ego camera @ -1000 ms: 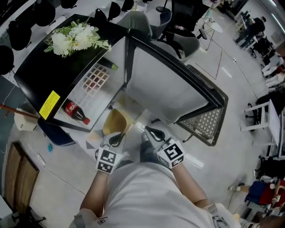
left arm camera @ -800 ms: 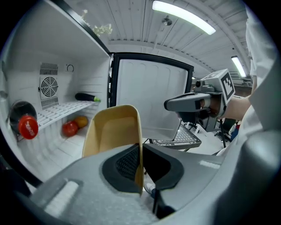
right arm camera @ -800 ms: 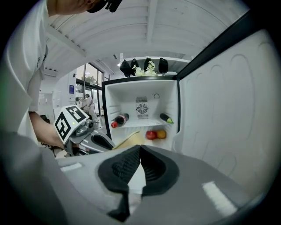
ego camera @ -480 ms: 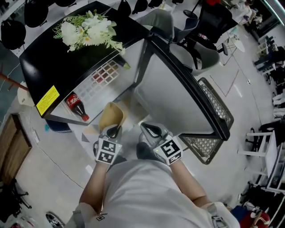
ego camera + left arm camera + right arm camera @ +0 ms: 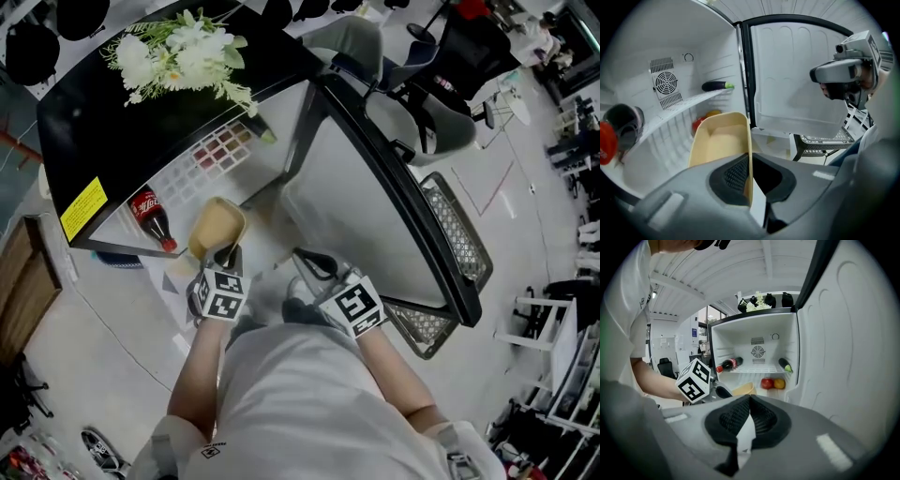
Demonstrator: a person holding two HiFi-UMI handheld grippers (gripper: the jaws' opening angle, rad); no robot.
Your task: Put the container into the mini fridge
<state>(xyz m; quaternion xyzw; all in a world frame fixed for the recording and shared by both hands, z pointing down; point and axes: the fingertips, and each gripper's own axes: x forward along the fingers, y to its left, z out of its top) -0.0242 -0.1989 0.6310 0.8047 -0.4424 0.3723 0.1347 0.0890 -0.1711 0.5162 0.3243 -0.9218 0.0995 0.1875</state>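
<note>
Left gripper view: your left gripper (image 5: 751,176) pinches the right-hand wall of the tan container (image 5: 723,140). You hold the container in the air at the mouth of the open mini fridge (image 5: 693,75), in front of the space below the wire shelf (image 5: 679,107). It is not yet set down. In the right gripper view, your right gripper (image 5: 749,411) has its jaws pressed together on nothing, beside the open door (image 5: 848,333). So the door is open and the container is lifted. What remains, as I judge it, is carrying it inside near the fruit (image 5: 767,383), resting it and letting go.
</note>
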